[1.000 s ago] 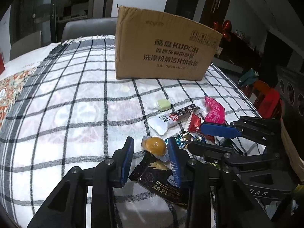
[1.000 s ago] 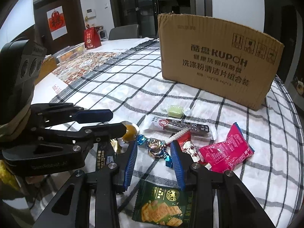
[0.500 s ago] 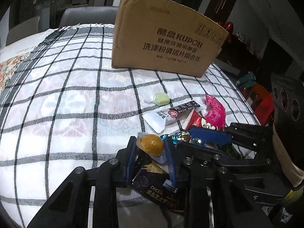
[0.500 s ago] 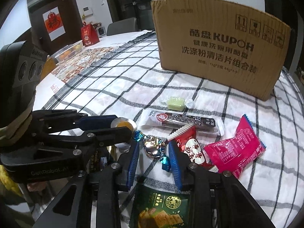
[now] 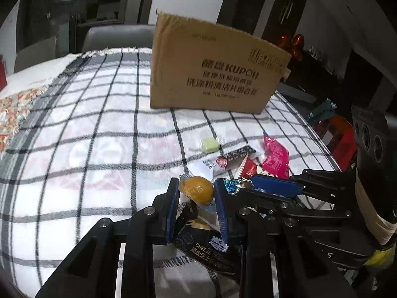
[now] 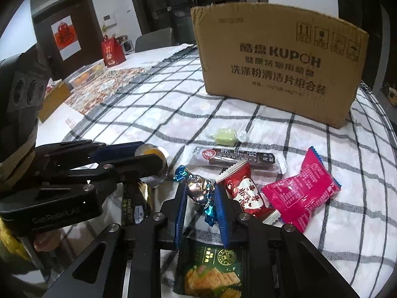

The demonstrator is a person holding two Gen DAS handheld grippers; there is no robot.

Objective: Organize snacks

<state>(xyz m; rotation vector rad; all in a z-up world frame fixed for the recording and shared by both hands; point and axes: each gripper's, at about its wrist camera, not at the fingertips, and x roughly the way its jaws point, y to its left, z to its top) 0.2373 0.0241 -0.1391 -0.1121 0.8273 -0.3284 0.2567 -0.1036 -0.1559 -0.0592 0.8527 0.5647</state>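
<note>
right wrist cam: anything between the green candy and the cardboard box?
Nothing. In the right wrist view, only bare checked cloth lies between the green candy and the cardboard box. The left wrist view shows the same gap.

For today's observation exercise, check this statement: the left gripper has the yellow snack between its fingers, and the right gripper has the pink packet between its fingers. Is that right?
One detail is wrong. The right gripper has the foil-wrapped candy between its closing jaws, not the pink packet, which lies on the cloth beside it, as the right wrist view shows. The left gripper does have the yellow snack between its fingers.
</note>
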